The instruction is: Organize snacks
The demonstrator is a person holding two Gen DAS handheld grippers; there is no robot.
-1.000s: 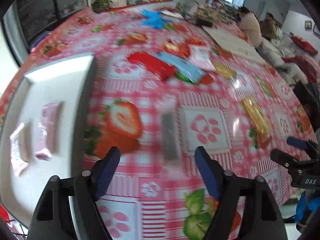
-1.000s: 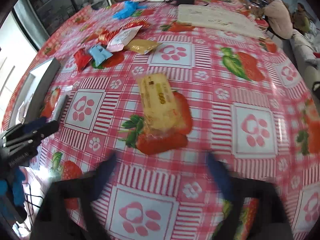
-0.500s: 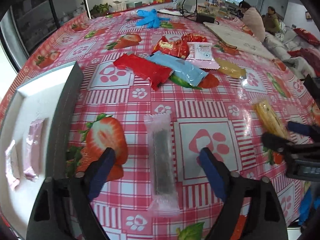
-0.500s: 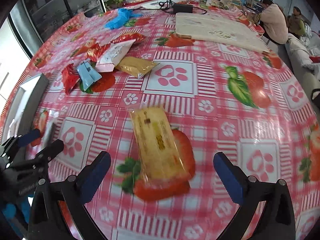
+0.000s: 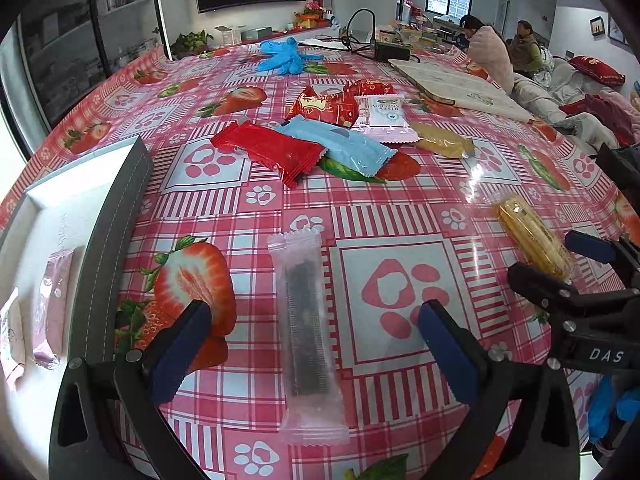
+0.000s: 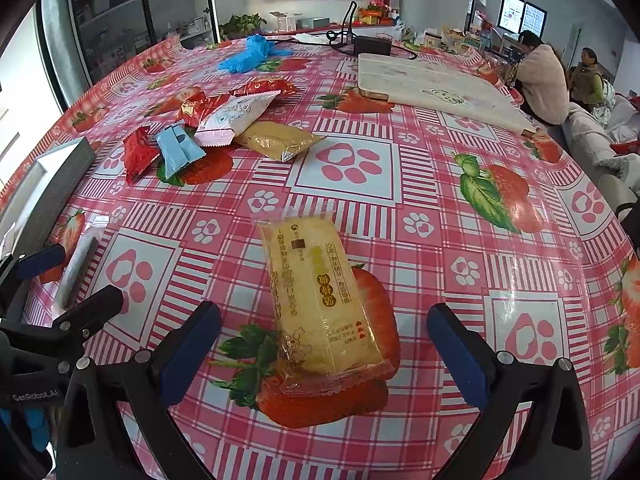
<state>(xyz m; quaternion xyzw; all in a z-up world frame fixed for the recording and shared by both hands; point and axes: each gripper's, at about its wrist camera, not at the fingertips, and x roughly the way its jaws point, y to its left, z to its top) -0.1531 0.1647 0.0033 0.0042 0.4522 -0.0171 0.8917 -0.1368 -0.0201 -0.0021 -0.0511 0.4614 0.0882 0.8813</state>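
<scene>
My left gripper is open, its jaws on either side of a clear-wrapped dark snack bar lying flat on the table. My right gripper is open, its jaws on either side of a yellow cake packet, also flat on the table. A white tray with a grey rim at the left holds pink packets. A pile of snacks lies farther back: a red packet, a light blue packet, a pink-white packet and a tan packet.
The table has a red strawberry-print cloth. Blue gloves, a black box with cables and a white board lie at the far side. Two people sit at the far right.
Both grippers have moved forward and lower over the table. The dark bar now lies between the left jaws and the yellow packet between the right jaws.
</scene>
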